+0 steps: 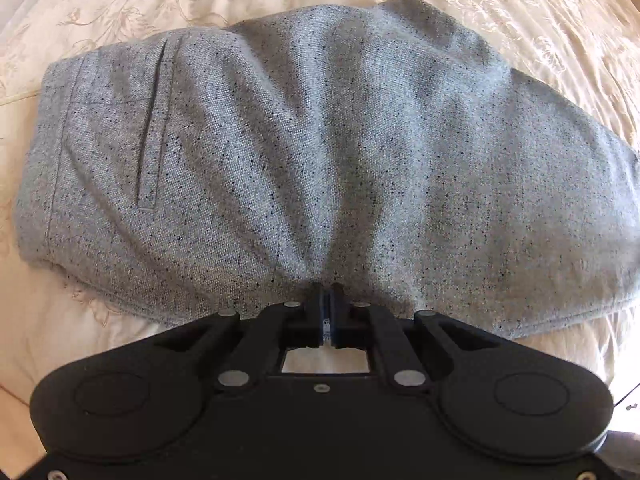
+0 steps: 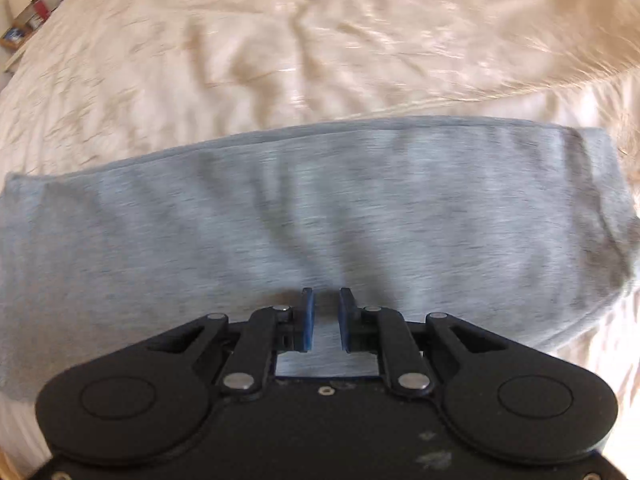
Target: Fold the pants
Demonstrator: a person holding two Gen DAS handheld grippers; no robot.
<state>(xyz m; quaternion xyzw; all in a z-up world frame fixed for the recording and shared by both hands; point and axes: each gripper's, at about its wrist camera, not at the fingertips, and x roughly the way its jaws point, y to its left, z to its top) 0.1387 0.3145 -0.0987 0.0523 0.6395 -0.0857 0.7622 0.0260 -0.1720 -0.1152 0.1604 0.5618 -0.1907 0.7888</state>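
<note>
Grey pants folded on a cream bedspread, filling mid-frame, pocket slit at upper left. Left gripper at lower centre, pressed together, pinching the near edge of the fabric. Right gripper at lower centre of its blurred view, pads slightly spread over the pants, clamping nothing.
</note>
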